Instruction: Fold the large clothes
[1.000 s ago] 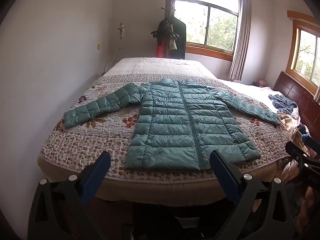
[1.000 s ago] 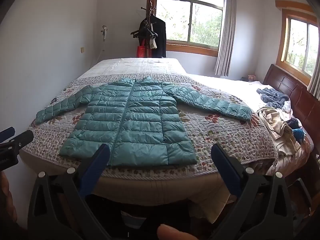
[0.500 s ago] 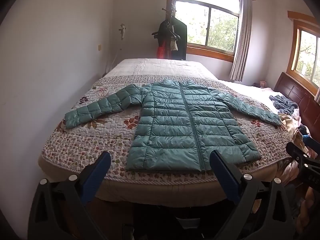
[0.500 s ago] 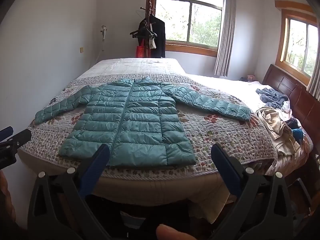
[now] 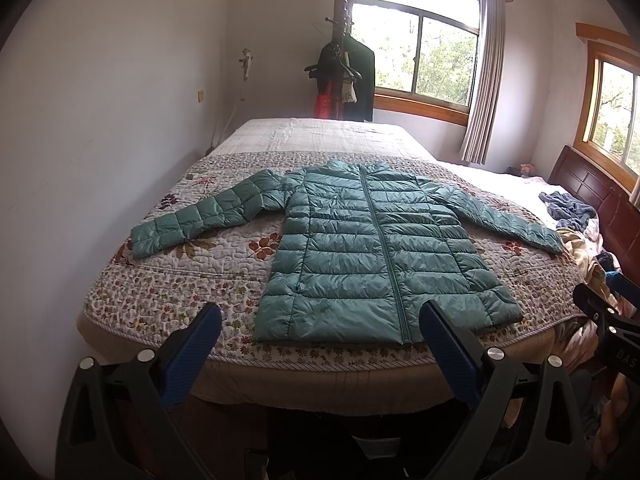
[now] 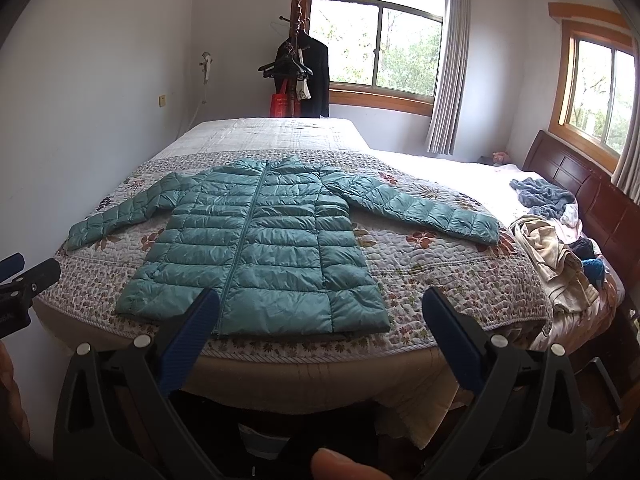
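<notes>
My left tongs (image 5: 320, 328) hang with fingers spread wide apart, gripping nothing, and my right tongs (image 6: 320, 312) are the same. The jacket (image 5: 372, 256) lies flat and zipped on the quilt (image 5: 168, 292) ahead of both, sleeves out to either side, its hem nearest me at the bed's edge. Compared with a second ago, the jacket sits a little nearer and larger in both views, so I have drifted slightly closer; it has not moved on the quilt. Off to my right lies a heap of clothes (image 6: 556, 256). Neither tong touches the jacket.
</notes>
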{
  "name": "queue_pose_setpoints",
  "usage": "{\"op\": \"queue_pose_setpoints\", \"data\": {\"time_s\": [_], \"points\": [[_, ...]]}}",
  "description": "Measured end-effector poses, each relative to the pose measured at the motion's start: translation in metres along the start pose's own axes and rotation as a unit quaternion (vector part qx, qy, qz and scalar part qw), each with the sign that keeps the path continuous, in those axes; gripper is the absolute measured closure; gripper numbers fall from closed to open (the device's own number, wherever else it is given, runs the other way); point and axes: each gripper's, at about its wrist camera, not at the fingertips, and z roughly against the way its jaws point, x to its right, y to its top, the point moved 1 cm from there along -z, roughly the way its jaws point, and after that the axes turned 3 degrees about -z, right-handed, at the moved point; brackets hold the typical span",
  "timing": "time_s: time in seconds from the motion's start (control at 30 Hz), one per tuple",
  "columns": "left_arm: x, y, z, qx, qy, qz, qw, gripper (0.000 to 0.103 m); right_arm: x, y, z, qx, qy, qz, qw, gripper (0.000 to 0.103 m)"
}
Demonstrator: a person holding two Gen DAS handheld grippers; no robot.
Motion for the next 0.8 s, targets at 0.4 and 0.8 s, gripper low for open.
{"op": "queue_pose_setpoints", "data": {"time_s": [0.4,0.8], "points": [[0.0006,-0.0009,0.0009,0.002,0.001,0.0,1.0,0.004,0.0011,-0.0011,-0.0003,0.0,-0.001,-0.002,1.0,0.003],[0.0009,-0.0021,0.001,0.003,0.002,0.001,1.0,0.004,0.0025,-0.001,-0.0006,-0.001,-0.001,-0.004,1.0,0.003]]}}
